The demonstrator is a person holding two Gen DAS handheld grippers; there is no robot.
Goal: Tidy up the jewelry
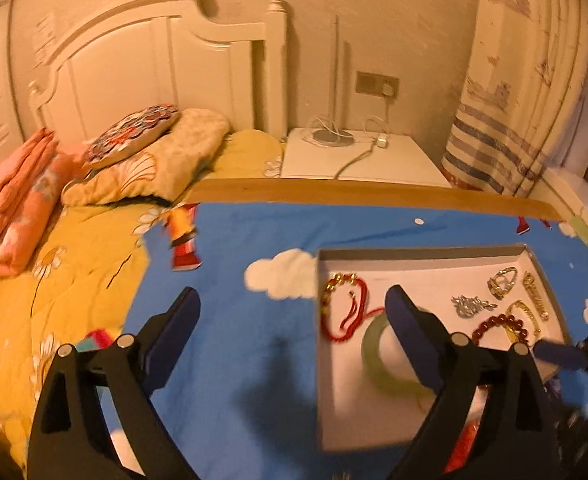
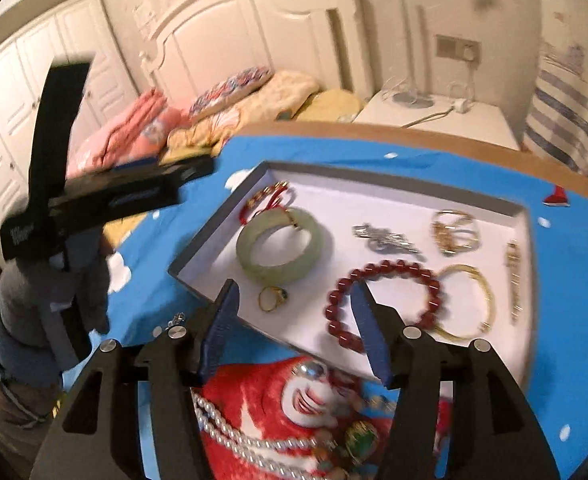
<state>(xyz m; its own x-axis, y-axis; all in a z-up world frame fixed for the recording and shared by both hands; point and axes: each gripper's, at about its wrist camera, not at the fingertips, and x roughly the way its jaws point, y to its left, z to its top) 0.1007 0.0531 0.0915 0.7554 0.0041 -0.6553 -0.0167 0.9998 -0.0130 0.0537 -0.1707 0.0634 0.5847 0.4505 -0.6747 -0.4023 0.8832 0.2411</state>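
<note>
Both jaws stood apart with nothing between the pads: my left gripper [image 1: 289, 312] spread wide, my right gripper [image 2: 294, 300] about half spread. No earlier view, so I say nothing on motion.

I saw the jewelry in a shallow white tray [image 2: 221, 240] on the blue cloth [image 1: 233, 240]. In the right wrist view the green bangle [image 2: 279, 250] lay left of centre, a gold ring [image 2: 271, 298] just below it, and a red cord bracelet [image 2: 265, 198] above it by the tray's upper left corner. The red bead bracelet [image 2: 386, 300] sat at centre, partly behind my right finger, touching a gold bangle [image 2: 468, 300] to its right. A silver brooch [image 2: 386, 240] lay above the beads, with more gold pieces [image 2: 454, 232] toward the upper right. Pearls [image 2: 233, 428] lay outside the tray, at the bottom of the frame.

My left gripper's body [image 2: 105, 196] crossed the upper left of that view. Beyond the cloth stood a bed [image 1: 73, 240] and a nightstand [image 1: 358, 156].
</note>
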